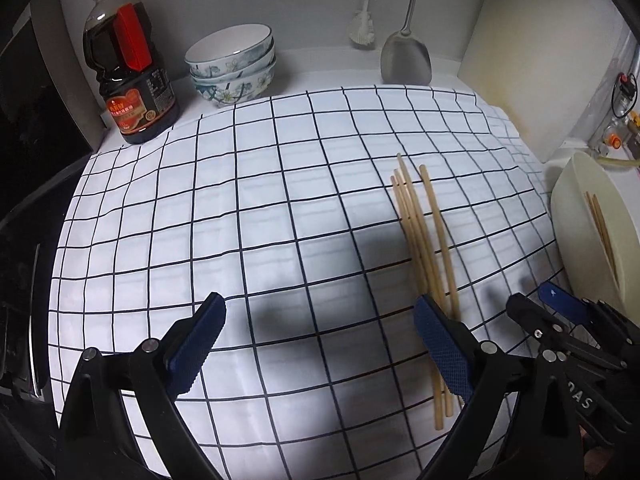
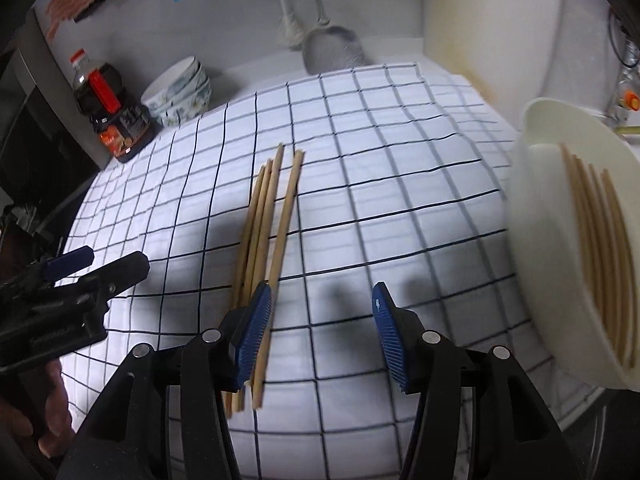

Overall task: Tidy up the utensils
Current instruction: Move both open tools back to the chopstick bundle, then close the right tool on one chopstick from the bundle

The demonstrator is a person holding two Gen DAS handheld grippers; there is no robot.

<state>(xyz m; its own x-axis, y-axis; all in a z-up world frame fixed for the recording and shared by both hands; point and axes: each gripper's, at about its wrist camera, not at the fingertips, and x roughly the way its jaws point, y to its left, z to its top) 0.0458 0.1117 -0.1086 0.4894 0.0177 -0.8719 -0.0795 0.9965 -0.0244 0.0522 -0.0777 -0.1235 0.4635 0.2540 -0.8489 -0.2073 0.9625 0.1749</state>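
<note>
A white cloth with a dark grid (image 1: 280,200) covers the counter and fills most of both views. At the right edge of the frame stands a cream holder (image 2: 560,220) that already has several chopsticks (image 2: 600,248) leaning inside it. Along the back wall, from upper left toward the middle, sit a dark sauce bottle (image 1: 128,68), a stack of patterned bowls (image 1: 234,66) and a hanging metal spatula (image 1: 406,56).

The loose chopsticks (image 2: 268,220) lie in a rough bundle on the cloth, right of centre in the left wrist view and centre-left in the right wrist view (one stick sits slightly apart from the others).

The left gripper (image 1: 320,344) hangs over bare cloth with its jaws spread wide and nothing between them; its right pad is just over the bundle's near end. The right gripper (image 2: 320,332) is about half open and also empty, its left pad just over the same sticks.

The step in hand looks like picking up more chopsticks for the holder. To do it well, the right gripper should shift left so the sticks fall between its pads, cross them squarely near the middle, and close on a few at a time so none roll away.
</note>
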